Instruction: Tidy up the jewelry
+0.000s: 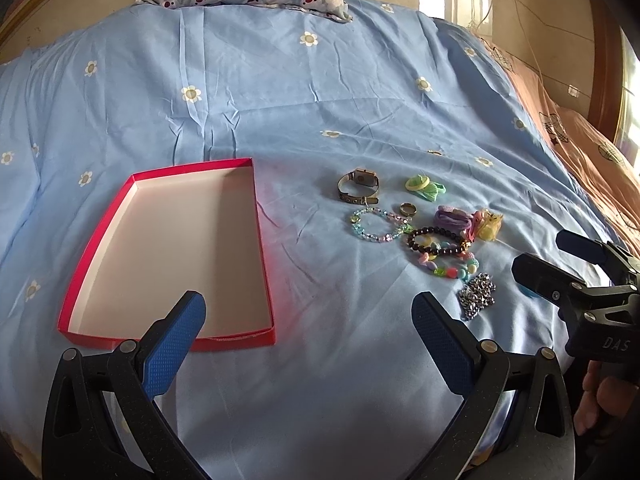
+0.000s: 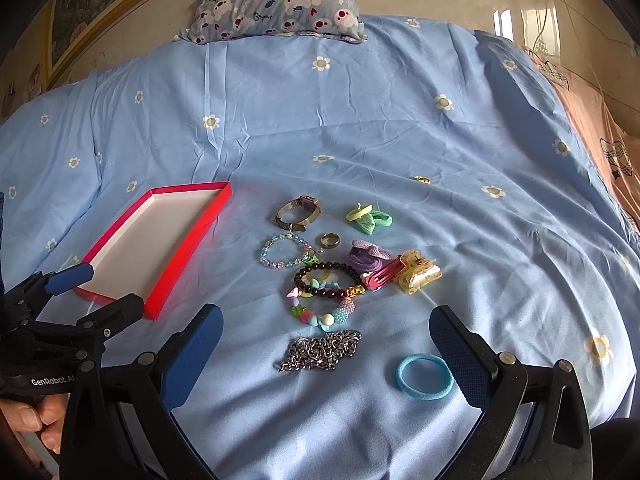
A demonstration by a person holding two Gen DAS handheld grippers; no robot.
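A: Where do we stand?
B: Our 2 grippers hover over the bed, both spread wide and empty. The silver chain (image 2: 320,350) lies straight ahead of our right gripper (image 2: 326,344), its long axis crosswise between the fingers.
A: And the red tray (image 1: 264,264)?
B: Empty, ahead-left of our left gripper (image 1: 308,328). We judge the right one nearer the jewelry.

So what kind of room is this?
Most likely a bedroom: everything sits on a bed with a blue flowered sheet, a cartoon-print pillow lies at its far end, and a framed picture hangs behind.
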